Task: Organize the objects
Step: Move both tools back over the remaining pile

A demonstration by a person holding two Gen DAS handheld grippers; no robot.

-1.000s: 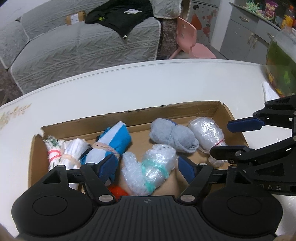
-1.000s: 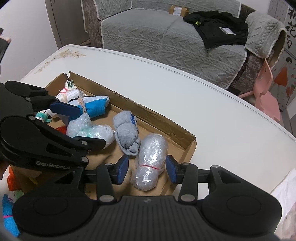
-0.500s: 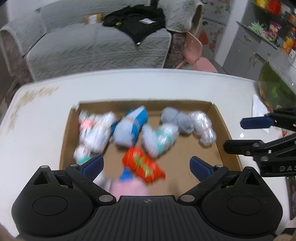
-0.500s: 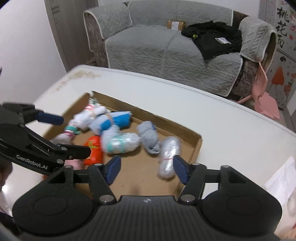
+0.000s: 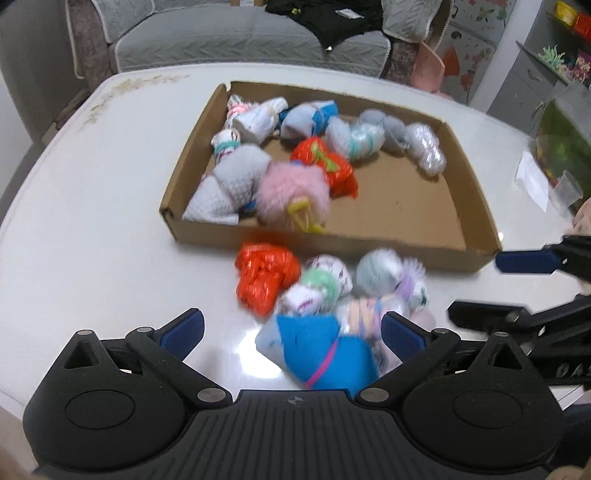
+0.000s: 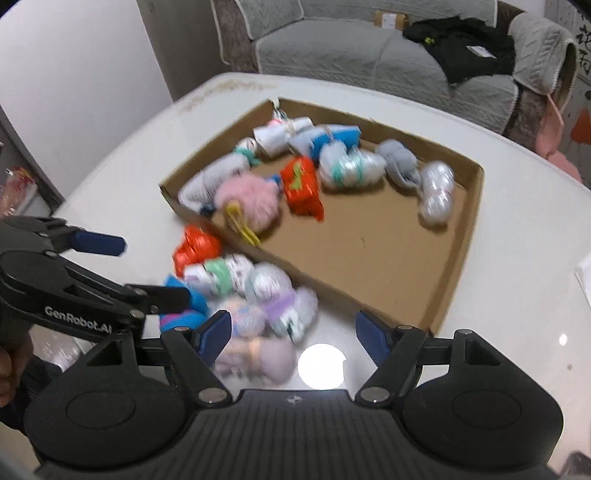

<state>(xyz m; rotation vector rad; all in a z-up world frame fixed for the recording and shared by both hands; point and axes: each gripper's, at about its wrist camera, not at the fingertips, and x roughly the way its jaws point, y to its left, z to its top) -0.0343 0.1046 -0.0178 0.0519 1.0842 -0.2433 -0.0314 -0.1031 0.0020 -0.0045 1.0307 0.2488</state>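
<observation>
Sorting underway | box point(image 5: 476, 206) holds about nine bundles | pile point(image 5: 332, 291) left on tabletop point(image 5: 92, 221) | left claw point(image 5: 291, 332) and right claw point(image 6: 293, 330) opening, both empty

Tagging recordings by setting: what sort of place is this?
Most likely a home living room: a grey sofa with black clothing on it stands behind a white table, and a child's pink chair is nearby.

White table point(image 5: 92, 229): cardboard tray point(image 5: 476, 225), loose bundle pile point(image 5: 332, 291) beside it.
</observation>
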